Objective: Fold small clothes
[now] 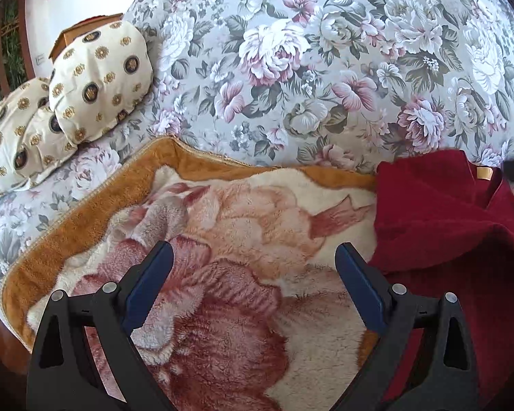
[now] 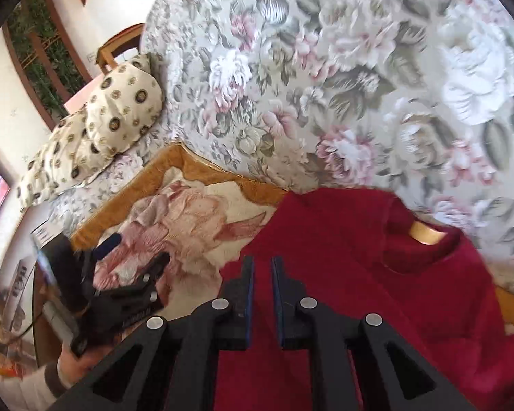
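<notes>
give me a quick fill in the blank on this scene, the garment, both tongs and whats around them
1. The garment lying on the fleece blanket is dark ____ in colour.
2. The left tongs have their jaws wide ____ over the blanket.
3. The right tongs hover over the garment with their jaws nearly ____.
4. Two ____ with gold medallion print lean by the floral sofa back.

Missing words: red; open; shut; cushions

Bright, soft daylight; heavy fisheye bending at edges; right view perhaps motion-blurred.
</notes>
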Tool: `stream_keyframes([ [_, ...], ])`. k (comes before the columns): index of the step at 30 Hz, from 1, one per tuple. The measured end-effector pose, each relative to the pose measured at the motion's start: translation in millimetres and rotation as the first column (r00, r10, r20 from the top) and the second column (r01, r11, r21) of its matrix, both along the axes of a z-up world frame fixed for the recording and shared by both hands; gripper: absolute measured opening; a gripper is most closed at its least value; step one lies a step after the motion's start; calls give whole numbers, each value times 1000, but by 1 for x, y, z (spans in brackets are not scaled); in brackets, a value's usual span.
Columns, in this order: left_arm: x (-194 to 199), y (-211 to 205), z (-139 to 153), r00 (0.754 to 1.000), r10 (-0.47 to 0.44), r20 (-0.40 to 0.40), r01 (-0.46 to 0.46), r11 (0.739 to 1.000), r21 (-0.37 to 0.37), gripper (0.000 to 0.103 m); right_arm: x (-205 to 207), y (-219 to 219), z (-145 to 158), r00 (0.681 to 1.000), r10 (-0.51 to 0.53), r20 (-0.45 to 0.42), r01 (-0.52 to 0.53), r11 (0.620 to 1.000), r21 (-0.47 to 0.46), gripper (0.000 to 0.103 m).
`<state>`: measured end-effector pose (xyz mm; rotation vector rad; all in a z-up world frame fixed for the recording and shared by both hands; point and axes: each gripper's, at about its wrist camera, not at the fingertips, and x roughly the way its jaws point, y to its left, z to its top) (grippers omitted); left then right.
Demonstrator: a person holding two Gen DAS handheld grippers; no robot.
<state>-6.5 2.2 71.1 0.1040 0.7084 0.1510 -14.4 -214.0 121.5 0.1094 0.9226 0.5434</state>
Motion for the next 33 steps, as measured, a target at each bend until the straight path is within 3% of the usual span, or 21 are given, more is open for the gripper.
stream_keyframes([
  [4,2,-5,5,999,-39,28,40,998,-57,96,8,30,-84,980,14,-201,-16,1000,-7,9],
  [6,4,-14,9,997,-72,35,74,994,-78,96,-2,25,-109,962,11,-274,-13,1000,-5,9],
  [9,9,-33,9,990,-138,25,140,985,-105,96,-23,-15,-86,971,-34,-235,60,993,104,9],
  [12,13,-56,5,980,-200,-2,199,976,-91,96,-52,-79,-49,975,-181,-124,193,977,88,13],
  [15,22,-77,-3,972,-233,-32,230,969,-86,96,-65,-145,-37,932,-356,-70,357,934,0,27],
  [18,27,-87,-11,971,-234,-51,231,971,-62,96,-56,-188,-53,869,-477,-127,476,878,-45,27],
  [22,30,-90,-27,966,-238,-99,234,971,-56,96,-30,-196,-92,845,-449,-290,478,878,34,27],
  [23,31,-91,-30,965,-239,-108,234,971,-54,96,-28,-192,-97,848,-425,-316,468,881,72,20],
  [24,32,-91,-31,965,-238,-111,234,971,-53,96,-32,-193,-93,865,-399,-304,451,885,121,8],
  [27,30,-88,-29,967,-233,-101,228,972,-62,96,-57,-198,-58,881,-429,-200,466,860,207,5],
  [29,30,-87,-28,970,-227,-93,220,973,-72,96,-69,-213,-36,864,-462,-200,503,806,312,5],
  [31,30,-86,-28,972,-219,-87,213,974,-74,96,-60,-223,-23,853,-483,-198,522,782,340,5],
  [33,31,-87,-30,973,-211,-95,205,976,-68,96,-31,-214,-12,851,-494,-180,525,797,298,5],
])
